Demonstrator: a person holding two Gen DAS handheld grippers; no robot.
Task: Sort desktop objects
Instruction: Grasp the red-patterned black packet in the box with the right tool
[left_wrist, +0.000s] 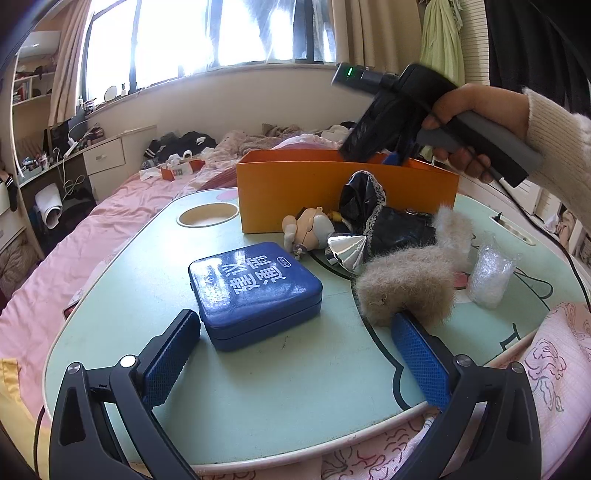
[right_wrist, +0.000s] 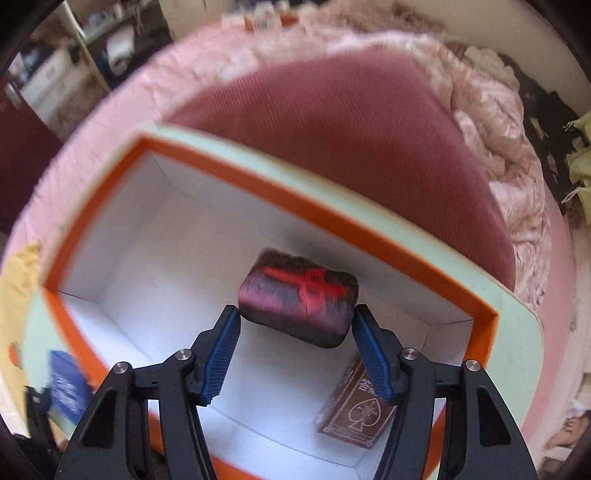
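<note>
**Orange box takes a dark pouch**

Orange cardboard walls and a white floor fill the middle of the right wrist view, where the box (right_wrist: 295, 206) sits on a pale green table (right_wrist: 517, 332). The right gripper (right_wrist: 295, 332) points down into it, its blue pads (right_wrist: 221, 354) at either end of a blurred dark pouch (right_wrist: 299, 302) with a red mark on top. Both pads look to meet the pouch's ends, so the claw seems clenched on it, though blur leaves the contact uncertain. At lower right of the same frame a brown card pack (right_wrist: 354, 413) with a spade emblem lies flat on the box floor, partly behind the right finger.

From the left wrist view, the box (left_wrist: 295, 192) stands at the far middle of the table (left_wrist: 258, 387), with the right gripper (left_wrist: 391, 158) dipping behind its rim at upper right, held by a hand (left_wrist: 469, 129) in a fuzzy white sleeve (left_wrist: 554, 155). The left gripper (left_wrist: 295, 350) hovers low in the frame, jaws released wide with nothing between them. A blue case (left_wrist: 255, 291) lies just ahead of its left finger. Right of centre sit a beige fur piece (left_wrist: 406, 280), a silver cone (left_wrist: 347, 251), a small doll (left_wrist: 310, 225) against black frilled fabric (left_wrist: 369, 206), and a clear bag (left_wrist: 491, 273).
</note>
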